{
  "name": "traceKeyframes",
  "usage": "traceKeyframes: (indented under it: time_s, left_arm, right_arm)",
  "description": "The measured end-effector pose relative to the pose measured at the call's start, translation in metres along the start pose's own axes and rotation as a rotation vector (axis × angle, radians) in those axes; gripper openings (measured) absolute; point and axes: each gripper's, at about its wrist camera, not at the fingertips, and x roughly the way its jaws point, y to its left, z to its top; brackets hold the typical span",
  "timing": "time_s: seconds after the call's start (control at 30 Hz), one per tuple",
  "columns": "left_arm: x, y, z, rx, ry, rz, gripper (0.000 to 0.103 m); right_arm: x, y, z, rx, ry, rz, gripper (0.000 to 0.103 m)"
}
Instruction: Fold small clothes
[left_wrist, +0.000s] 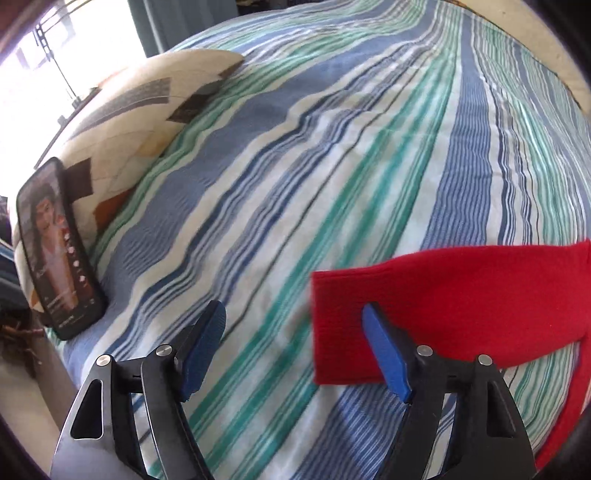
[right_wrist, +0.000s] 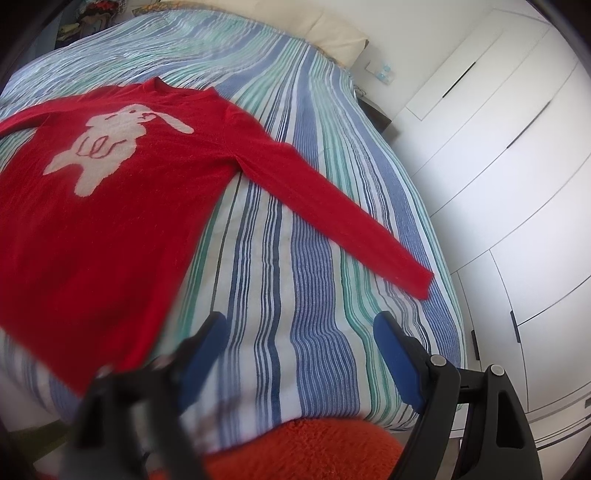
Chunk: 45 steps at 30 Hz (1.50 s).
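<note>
A red sweater (right_wrist: 96, 206) lies flat, front up, on the bed (right_wrist: 295, 295), which is covered with a blue, green and white striped spread. A pale rabbit figure (right_wrist: 110, 144) shows on the sweater's chest. One sleeve (right_wrist: 332, 206) extends straight out from the sweater body toward the bed edge nearest the white wardrobe (right_wrist: 498, 166), its cuff lying just short of that edge. In the left wrist view, the other sleeve (left_wrist: 443, 306) lies flat on the spread, its cuff end free. The left hand-held gripper (left_wrist: 293, 314) has its jaws spread wide with nothing between them; its right blue pad (left_wrist: 384, 354) sits over the sleeve's cuff end, and whether it touches cannot be told. The right hand-held gripper (right_wrist: 301, 325) is likewise wide apart and empty, above bare spread beside the sweater's hem, between hem and outstretched cuff. A phone (left_wrist: 55, 251) with a lit screen leans against a patterned pillow (left_wrist: 140, 122) on the bed, well apart from the sweater. An orange fuzzy item (right_wrist: 303, 450) shows at the near bed edge.
</note>
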Motion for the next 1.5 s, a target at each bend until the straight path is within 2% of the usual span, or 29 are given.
traceKeyframes:
  time_s: [0.1,0.2,0.27,0.33,0.4,0.47,0.53,0.63,0.7,0.97,1.03,1.13,1.2,1.27,1.4,1.47,1.5]
  left_arm:
    - [-0.027,-0.009,-0.012,0.075,-0.044,-0.1,0.078]
    - [-0.046,-0.042,-0.031,0.186,0.001,-0.32,0.078]
    - [-0.047,-0.061,-0.045,0.189,0.028,-0.458,0.078]
    - [-0.037,-0.081,-0.055,0.187,0.066,-0.527,0.078]
    - [-0.019,-0.096,-0.059,0.189,0.085,-0.525,0.078]
    - [-0.009,-0.101,-0.056,0.147,0.066,-0.51,0.076]
    - [-0.008,-0.09,-0.05,0.05,0.031,-0.517,0.073]
    - [-0.004,-0.063,-0.038,-0.14,0.02,-0.577,0.072]
    - [-0.006,-0.047,-0.032,-0.228,-0.001,-0.598,0.072]
    - [-0.019,0.0,-0.024,-0.34,-0.044,-0.664,0.072]
    - [-0.027,0.021,-0.026,-0.367,-0.078,-0.646,0.072]
    - [-0.041,0.047,-0.028,-0.407,-0.127,-0.513,0.072]
    - [-0.052,0.045,-0.026,-0.356,-0.155,-0.46,0.072]
    - [-0.063,0.017,-0.021,-0.214,-0.156,-0.471,0.072]
    - [-0.076,-0.085,-0.021,0.157,-0.132,-0.525,0.072]
    - [-0.072,-0.137,-0.023,0.291,-0.122,-0.537,0.072]
    - [-0.065,-0.158,-0.023,0.325,-0.1,-0.535,0.071]
  right_arm:
    - [0.001,-0.001,0.002,0.006,0.001,0.005,0.081]
    - [0.002,0.0,0.003,0.004,0.005,0.009,0.081]
    - [0.002,0.001,0.003,-0.003,0.004,0.007,0.081]
    - [-0.001,0.001,0.001,-0.003,-0.004,-0.001,0.081]
    - [-0.002,0.0,0.0,0.001,-0.008,-0.006,0.081]
    - [-0.001,0.0,0.001,0.001,-0.005,-0.001,0.081]
    - [-0.001,0.0,0.001,-0.004,-0.003,0.005,0.081]
    - [-0.002,0.001,0.0,-0.008,-0.007,0.004,0.081]
    - [-0.002,0.0,-0.001,-0.004,-0.007,-0.002,0.081]
    - [0.002,0.005,0.002,-0.023,0.008,-0.006,0.081]
    - [0.002,0.005,0.001,-0.025,0.009,-0.005,0.081]
    - [0.002,0.004,0.001,-0.015,0.009,-0.006,0.081]
    - [0.003,0.004,0.002,-0.012,0.011,-0.006,0.081]
    - [0.004,0.005,0.003,-0.017,0.014,-0.005,0.081]
    - [0.005,0.008,0.004,-0.032,0.019,-0.004,0.081]
    - [0.005,0.008,0.003,-0.035,0.02,-0.006,0.081]
    - [0.005,0.008,0.003,-0.035,0.019,-0.007,0.081]
